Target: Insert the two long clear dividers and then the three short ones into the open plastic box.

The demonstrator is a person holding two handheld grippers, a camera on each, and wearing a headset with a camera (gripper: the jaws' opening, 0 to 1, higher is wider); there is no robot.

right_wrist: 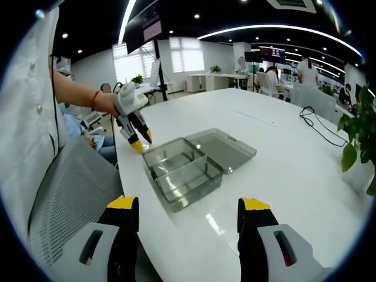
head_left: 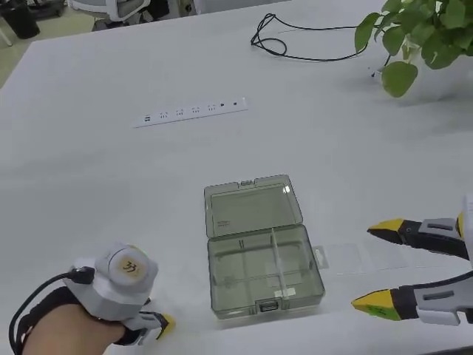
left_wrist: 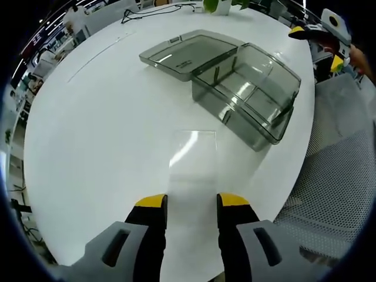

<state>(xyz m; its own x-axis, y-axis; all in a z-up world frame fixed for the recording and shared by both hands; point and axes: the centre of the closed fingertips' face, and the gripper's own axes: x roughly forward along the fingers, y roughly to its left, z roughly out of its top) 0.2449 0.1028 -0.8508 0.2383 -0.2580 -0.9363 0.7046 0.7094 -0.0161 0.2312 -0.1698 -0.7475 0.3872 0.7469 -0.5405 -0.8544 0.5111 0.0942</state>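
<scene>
The open smoky plastic box (head_left: 266,272) lies mid-table with its lid (head_left: 251,207) folded back; clear dividers (head_left: 274,255) stand inside it. More clear dividers (head_left: 351,259) lie flat on the table just right of the box. My right gripper (head_left: 375,266) hovers open beside them, and its own view shows a divider (right_wrist: 226,220) between its spread jaws, with the box (right_wrist: 185,173) beyond. My left gripper (head_left: 159,324) is left of the box near the front edge. Its jaws (left_wrist: 191,202) pinch a clear short divider (left_wrist: 194,150) by its side edges, pointing towards the box (left_wrist: 247,94).
A white power strip (head_left: 192,112) lies at the back of the table, with a black cable (head_left: 295,44) behind it and a green plant (head_left: 421,37) at the far right. A grey mesh chair (left_wrist: 329,194) stands by the table's front edge.
</scene>
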